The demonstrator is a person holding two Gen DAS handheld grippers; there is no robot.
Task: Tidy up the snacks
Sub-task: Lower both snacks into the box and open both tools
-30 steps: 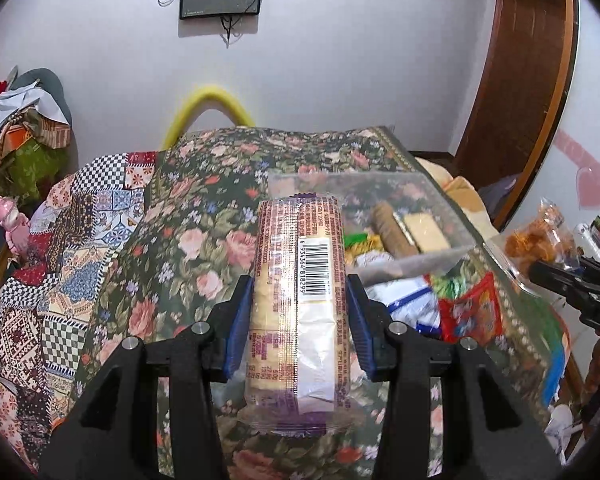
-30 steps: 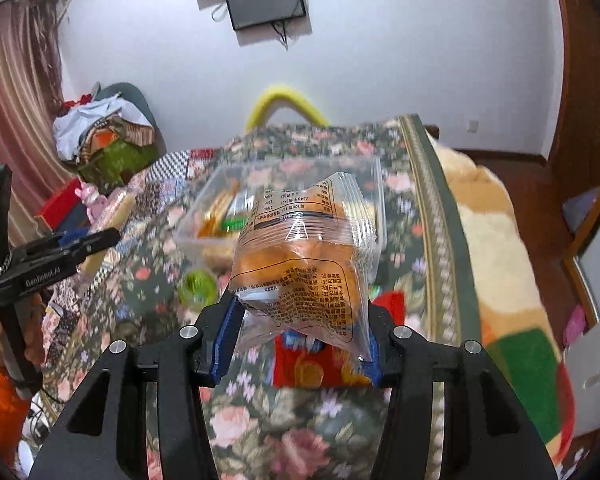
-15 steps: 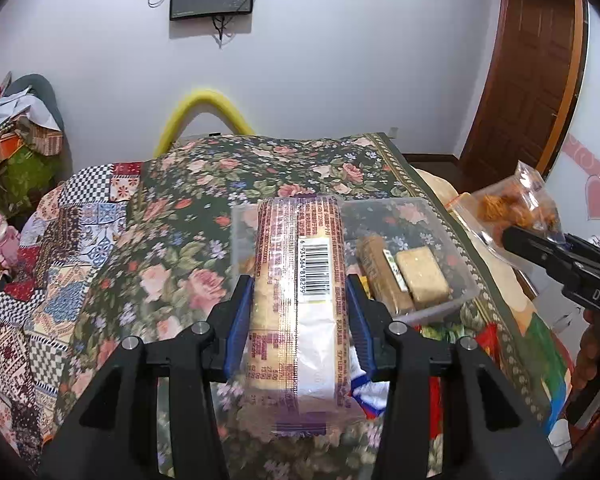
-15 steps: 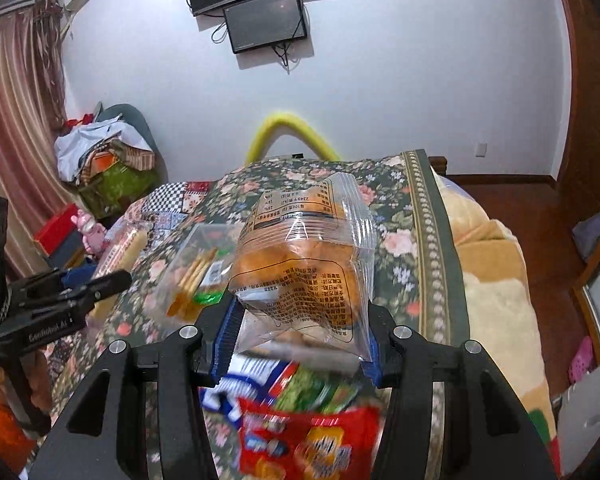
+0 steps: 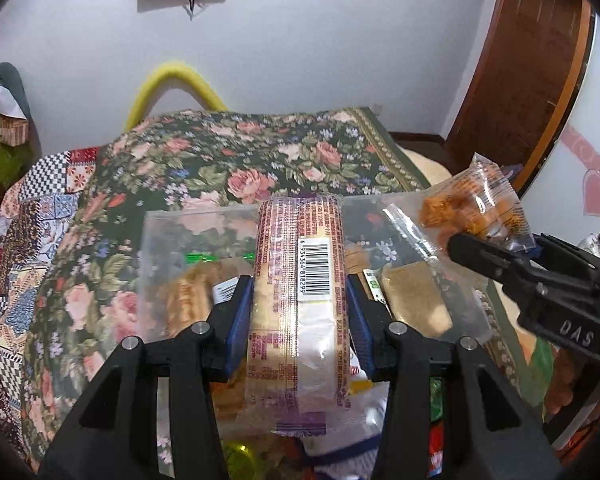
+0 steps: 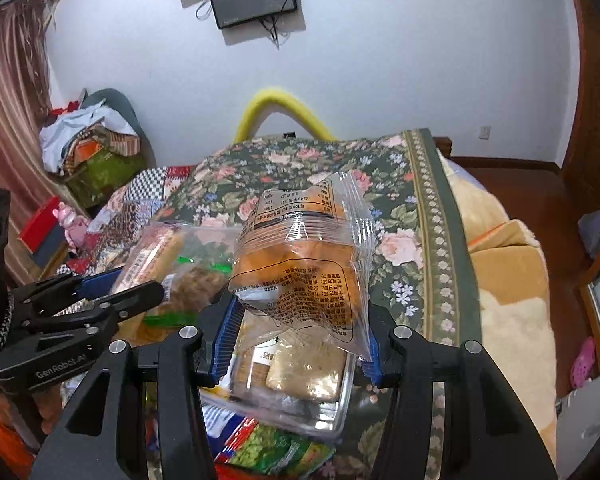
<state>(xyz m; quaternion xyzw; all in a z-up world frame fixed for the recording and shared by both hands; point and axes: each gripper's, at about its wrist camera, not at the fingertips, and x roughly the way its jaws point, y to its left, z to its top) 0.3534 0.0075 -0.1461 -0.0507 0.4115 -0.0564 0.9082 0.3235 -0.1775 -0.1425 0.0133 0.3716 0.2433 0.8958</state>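
Between the blue pads of the left gripper (image 5: 300, 320) sits a long biscuit pack (image 5: 300, 300), clamped at its sides: clear wrap with purple-brown print, a white barcode label on top, pale biscuits showing through. It hangs above the near edge of the clear plastic box (image 5: 156, 240) on the bed. At the right of this view, the right gripper (image 6: 296, 328) holds a clear bag of orange snacks (image 6: 300, 264) (black print on the film, crumpled corners), its pads pressed into the bag's lower sides, likewise over the box.

Inside the box (image 6: 332, 408) lie a tan rectangular bar (image 5: 416, 300), a brown roll-shaped pack (image 5: 184, 300), and something with a green wrapper (image 5: 198, 258), partly hidden. Below the box's near wall, loose packets lie on the bed, one green (image 6: 276, 450); the rest are too blurred to name.

Beyond the box spreads the floral bedspread (image 5: 260, 160), with a patchwork quilt (image 5: 32, 216) at its left. A yellow padded hoop (image 5: 176, 76) rises behind the bed against the white wall.
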